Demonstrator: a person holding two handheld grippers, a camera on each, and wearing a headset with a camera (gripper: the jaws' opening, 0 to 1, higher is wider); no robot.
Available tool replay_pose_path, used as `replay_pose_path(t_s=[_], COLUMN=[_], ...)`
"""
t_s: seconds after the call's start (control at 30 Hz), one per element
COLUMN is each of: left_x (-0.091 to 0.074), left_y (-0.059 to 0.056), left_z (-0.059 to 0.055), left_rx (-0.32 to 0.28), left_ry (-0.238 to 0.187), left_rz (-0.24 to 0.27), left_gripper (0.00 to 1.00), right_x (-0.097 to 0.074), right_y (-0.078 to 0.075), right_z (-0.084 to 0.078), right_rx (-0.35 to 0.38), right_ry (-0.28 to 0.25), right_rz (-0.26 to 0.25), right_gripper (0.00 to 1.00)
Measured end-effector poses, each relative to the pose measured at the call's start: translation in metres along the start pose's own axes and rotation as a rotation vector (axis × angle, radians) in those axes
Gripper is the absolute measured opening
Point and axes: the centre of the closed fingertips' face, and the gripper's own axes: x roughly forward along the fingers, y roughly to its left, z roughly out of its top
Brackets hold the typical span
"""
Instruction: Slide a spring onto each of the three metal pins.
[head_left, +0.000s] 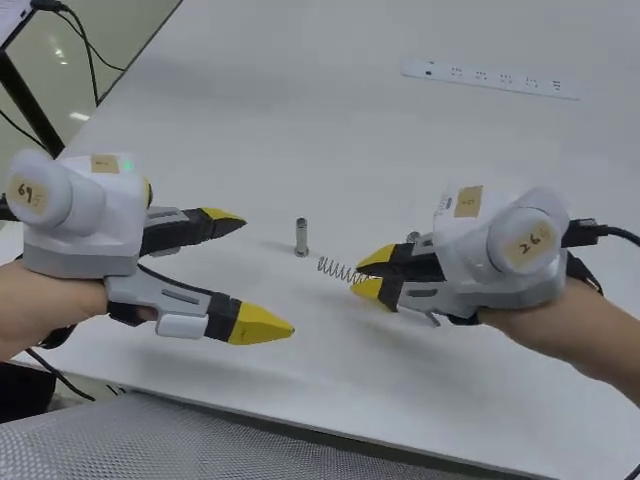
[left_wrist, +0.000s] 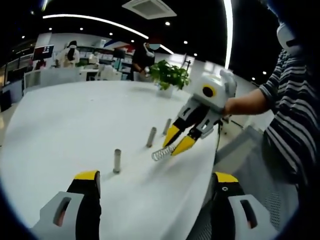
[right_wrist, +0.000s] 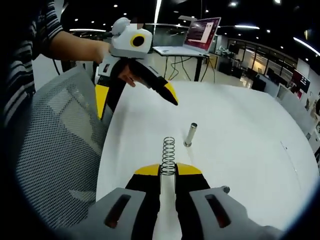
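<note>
A spring (head_left: 338, 269) is pinched in the right claw (head_left: 368, 273) at frame centre; the left claw (head_left: 262, 272) is spread; all three pins (left_wrist: 151, 137) are seen bare.

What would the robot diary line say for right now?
right gripper: shut on spring | left gripper: open, empty | pins: three upright, all bare | spring not on a pin

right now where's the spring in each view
head view: spring just right of centre, sticking out leftward from the yellow tips.
left gripper view: spring at centre, at the tips of the gripper coming in from the right.
right gripper view: spring low centre, between that view's own jaws.
shared landmark: the right gripper clamped on its end.
</note>
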Motion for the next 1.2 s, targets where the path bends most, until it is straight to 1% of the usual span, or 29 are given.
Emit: replay_pose_path(t_s=[0.07,0.1,0.2,0.27,0.37,0.43,0.5,0.53,0.67,0.73,0.83,0.93,1.0,1.2], left_x=[0.003,0.005,0.010,0.014,0.020,0.024,0.026,0.029,0.037,0.041,0.048,0.054,0.059,0.070], left_y=[-0.004,-0.006,-0.010,-0.015,-0.021,-0.025,-0.028,-0.028,-0.032,-0.033,-0.036,-0.039,-0.043,-0.051], left_z=[0.000,0.000,0.000,0.002,0.004,0.005,0.008,0.011,0.019,0.021,0.025,0.028,0.031,0.032], left_rx=[0.002,0.002,0.010,0.013,0.020,0.022,0.041,0.057,0.081,0.092,0.131,0.141,0.139,0.169], left_ry=[0.005,0.007,0.015,0.012,0.023,0.032,0.026,0.020,0.013,0.012,0.011,0.009,0.000,-0.001], left_rz=[-0.021,-0.031,-0.050,-0.079,-0.110,-0.127,-0.139,-0.135,-0.164,-0.172,-0.186,-0.203,-0.215,-0.243], left_gripper=[0.86,0.85,0.83,0.80,0.75,0.69,0.65,0.63,0.55,0.52,0.46,0.40,0.37,0.28], right_x=[-0.005,-0.008,-0.015,-0.019,-0.024,-0.029,-0.034,-0.037,-0.041,-0.044,-0.047,-0.051,-0.052,-0.055], right_y=[0.001,0.001,0.002,0.003,0.003,0.003,0.004,0.005,0.005,0.004,0.004,0.005,0.005,0.007], right_z=[-0.001,-0.002,-0.004,-0.007,-0.010,-0.011,-0.010,-0.010,-0.015,-0.016,-0.016,-0.012,-0.010,-0.010], right_rx=[-0.008,-0.030,-0.049,-0.053,-0.067,-0.075,-0.076,-0.079,-0.106,-0.108,-0.123,-0.136,-0.142,-0.165], right_ry=[-0.004,-0.006,-0.013,-0.013,-0.014,-0.024,-0.034,-0.038,-0.028,-0.029,-0.030,-0.039,-0.042,-0.037], right_rz=[0.018,0.028,0.044,0.059,0.063,0.065,0.068,0.068,0.069,0.070,0.068,0.068,0.069,0.076], right_gripper=[0.07,0.07,0.07,0.07,0.07,0.07,0.07,0.07,0.07,0.07,0.07,0.07,0.07,0.07])
